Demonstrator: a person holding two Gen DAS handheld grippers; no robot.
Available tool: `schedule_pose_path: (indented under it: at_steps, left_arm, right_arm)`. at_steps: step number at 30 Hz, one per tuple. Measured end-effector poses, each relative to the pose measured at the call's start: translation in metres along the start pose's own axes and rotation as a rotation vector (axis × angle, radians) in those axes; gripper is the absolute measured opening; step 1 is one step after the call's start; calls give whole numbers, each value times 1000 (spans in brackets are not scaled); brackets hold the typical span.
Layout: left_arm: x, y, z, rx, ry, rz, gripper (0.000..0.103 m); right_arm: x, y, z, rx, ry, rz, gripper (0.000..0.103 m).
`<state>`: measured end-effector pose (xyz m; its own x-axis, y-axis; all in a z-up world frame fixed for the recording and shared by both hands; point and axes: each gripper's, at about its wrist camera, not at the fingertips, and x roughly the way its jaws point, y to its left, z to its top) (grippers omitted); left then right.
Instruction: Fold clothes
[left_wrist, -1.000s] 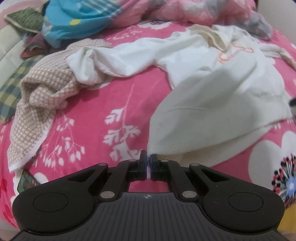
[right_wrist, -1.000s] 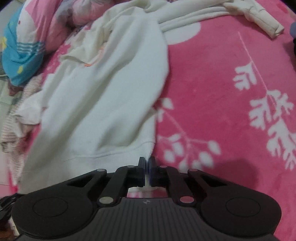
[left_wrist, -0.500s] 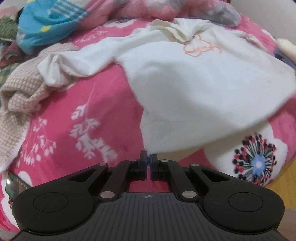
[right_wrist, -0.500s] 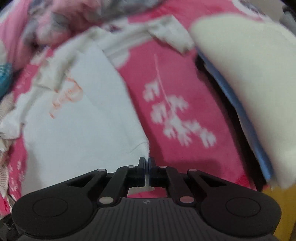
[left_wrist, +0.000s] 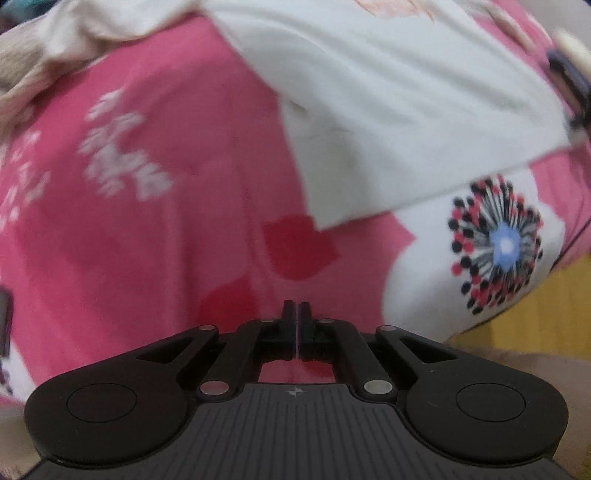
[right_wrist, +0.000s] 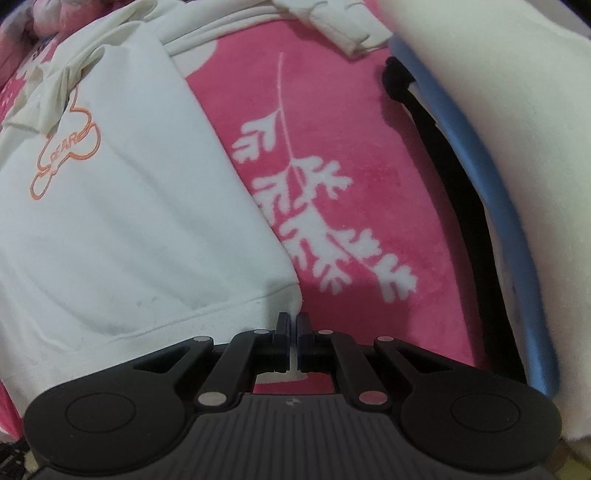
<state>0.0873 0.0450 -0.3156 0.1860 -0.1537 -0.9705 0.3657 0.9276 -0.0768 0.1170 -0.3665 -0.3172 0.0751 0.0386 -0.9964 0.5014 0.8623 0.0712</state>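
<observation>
A white sweatshirt (right_wrist: 122, 221) with an orange outline logo lies spread on the pink flowered blanket (right_wrist: 354, 155). My right gripper (right_wrist: 293, 319) is shut on the sweatshirt's hem corner at its right edge. In the left wrist view the sweatshirt (left_wrist: 388, 110) lies further out, with its near corner well ahead of my left gripper (left_wrist: 296, 308), which is shut and empty over the blanket (left_wrist: 166, 240). That view is blurred.
A stack of folded cream, blue and black garments (right_wrist: 498, 166) lies right of the sweatshirt. A beige checked cloth (left_wrist: 33, 70) sits at the far left. The blanket's edge and yellow floor (left_wrist: 535, 317) show at the right.
The sweatshirt was pulled towards the bed's edge and spread flat. My left gripper has let go of the hem corner and drawn back. My right gripper still holds its corner.
</observation>
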Motion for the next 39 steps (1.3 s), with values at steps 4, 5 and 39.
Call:
schedule_pose_path:
  at_steps: [4,5,39]
  left_arm:
    - [-12,0,25,-48,-84,-44,34]
    - [-10,-5,33,-36,-101,-50,38]
    - [-118,121,38,-843,-209,-765,6]
  right_arm:
    - [-1,-1,-1,7,11,6,3]
    - [-1,0,-1,8,14,5,3]
    - [-255,-29,44,152,-353,661,3]
